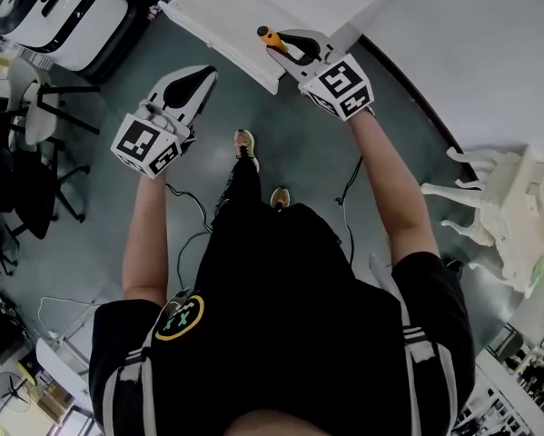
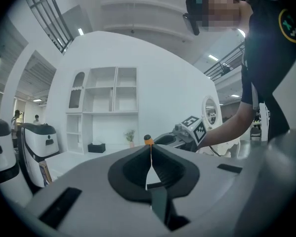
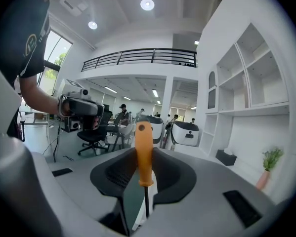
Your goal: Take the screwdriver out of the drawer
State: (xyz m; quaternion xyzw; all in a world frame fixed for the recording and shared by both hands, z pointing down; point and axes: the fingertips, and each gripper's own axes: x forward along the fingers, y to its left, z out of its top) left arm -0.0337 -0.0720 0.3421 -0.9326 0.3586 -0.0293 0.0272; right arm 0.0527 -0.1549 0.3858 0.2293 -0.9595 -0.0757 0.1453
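Showroom with a grey floor (image 1: 299,157) and a white table (image 1: 253,3). Two hand-held grippers are raised: the left (image 1: 197,82) clenched on nothing, the right (image 1: 288,45) grasping the one orange-handled screwdriver (image 3: 143,152) beside the table. Only the gripper views show the white shelves (image 2: 104,105); the balcony railing (image 3: 138,58) shows in the right gripper view alone.

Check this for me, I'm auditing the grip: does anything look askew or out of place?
Only mildly: the screwdriver sits in the right gripper with its orange handle poking out past the jaw tips and its shaft pointing back into the gripper. The left gripper is shut and empty.
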